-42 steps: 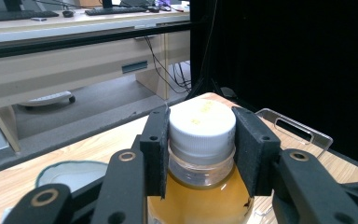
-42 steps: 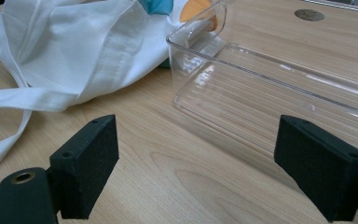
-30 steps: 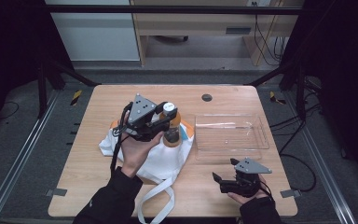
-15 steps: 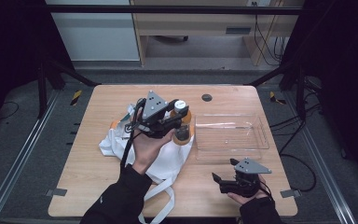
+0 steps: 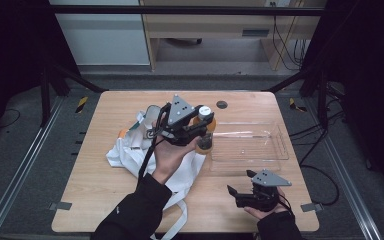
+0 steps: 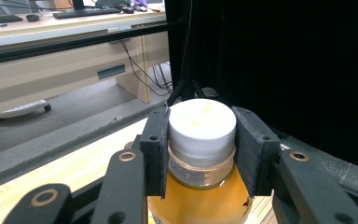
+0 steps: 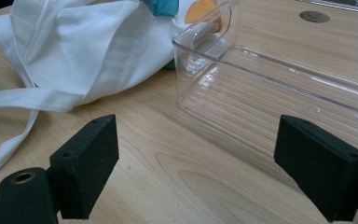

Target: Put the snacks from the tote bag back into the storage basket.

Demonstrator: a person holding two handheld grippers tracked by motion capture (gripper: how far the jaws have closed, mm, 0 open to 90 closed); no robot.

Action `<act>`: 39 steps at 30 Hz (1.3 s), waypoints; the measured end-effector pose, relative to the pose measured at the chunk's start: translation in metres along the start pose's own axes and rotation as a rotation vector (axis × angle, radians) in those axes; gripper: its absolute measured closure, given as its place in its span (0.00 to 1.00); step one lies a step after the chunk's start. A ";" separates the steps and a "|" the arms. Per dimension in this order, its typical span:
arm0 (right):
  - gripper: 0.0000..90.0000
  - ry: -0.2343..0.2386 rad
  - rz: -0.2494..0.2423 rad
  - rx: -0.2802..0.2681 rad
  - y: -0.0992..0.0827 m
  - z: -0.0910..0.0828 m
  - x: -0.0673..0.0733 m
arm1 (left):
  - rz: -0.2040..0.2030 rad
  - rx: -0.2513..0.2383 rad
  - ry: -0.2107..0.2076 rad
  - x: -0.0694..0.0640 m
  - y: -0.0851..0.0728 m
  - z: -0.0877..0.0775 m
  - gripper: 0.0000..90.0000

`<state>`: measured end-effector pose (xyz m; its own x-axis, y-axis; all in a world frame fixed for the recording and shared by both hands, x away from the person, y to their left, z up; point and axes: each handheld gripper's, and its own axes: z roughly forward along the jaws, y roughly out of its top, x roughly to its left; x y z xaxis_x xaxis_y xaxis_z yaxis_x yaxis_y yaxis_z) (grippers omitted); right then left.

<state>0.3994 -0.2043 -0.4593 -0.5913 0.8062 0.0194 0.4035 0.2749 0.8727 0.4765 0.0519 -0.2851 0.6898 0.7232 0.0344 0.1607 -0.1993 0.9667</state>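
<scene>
Jaws first: the left gripper is clenched on the cap and neck of the juice bottle, white lid snug between the pads. In the high view that bottle hangs clear of the white tote bag, right at the near-left corner of the clear tray. So it's out of the bag, not yet set down. The right gripper waits low on the bench, jaws spread wide, holding nothing.
</scene>
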 end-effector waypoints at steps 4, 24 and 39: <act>0.16 0.002 0.003 -0.001 0.000 0.000 0.000 | 0.005 0.005 -0.008 -0.005 0.002 0.007 0.65; 0.15 0.010 0.011 -0.008 0.000 -0.003 0.001 | 0.022 0.021 -0.045 -0.024 -0.002 0.034 0.65; 0.13 0.022 0.004 -0.017 0.000 -0.005 0.001 | 0.020 0.042 -0.061 -0.030 -0.015 0.057 0.65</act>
<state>0.3953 -0.2064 -0.4573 -0.6048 0.7957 0.0337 0.3945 0.2626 0.8806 0.4940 -0.0044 -0.3149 0.7349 0.6772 0.0372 0.1747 -0.2420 0.9544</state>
